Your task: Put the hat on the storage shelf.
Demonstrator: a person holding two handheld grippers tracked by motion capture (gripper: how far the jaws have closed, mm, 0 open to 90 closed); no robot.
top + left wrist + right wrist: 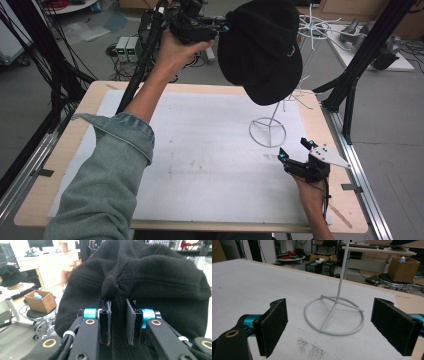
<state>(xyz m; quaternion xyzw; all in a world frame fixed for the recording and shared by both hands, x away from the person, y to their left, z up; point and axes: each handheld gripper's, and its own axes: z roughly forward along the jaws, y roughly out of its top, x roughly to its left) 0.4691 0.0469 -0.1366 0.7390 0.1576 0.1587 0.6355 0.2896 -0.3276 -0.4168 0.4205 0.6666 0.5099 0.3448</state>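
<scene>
A black fleece hat (pixel 260 47) hangs high over the top of a white wire stand (pixel 267 132) whose ring base rests on the white mat. My left gripper (pixel 222 27) is raised at the hat's left side. In the left gripper view a fold of the hat (pixel 155 277) sits between the two pads of the left gripper (pixel 118 322), bunched into a knob just above them. My right gripper (pixel 295 150) rests low on the mat beside the ring base, jaws wide apart. The right gripper view looks past that gripper (pixel 337 327) at the stand (pixel 342 277), with nothing between its pads.
A white mat (pixel 200 165) covers the wooden table. Black frame posts (pixel 350 85) stand at the right edge and cables hang at the left. Another white wire rack (pixel 315 25) is behind the hat. A brown box (pixel 403 268) sits on a stool beyond the table.
</scene>
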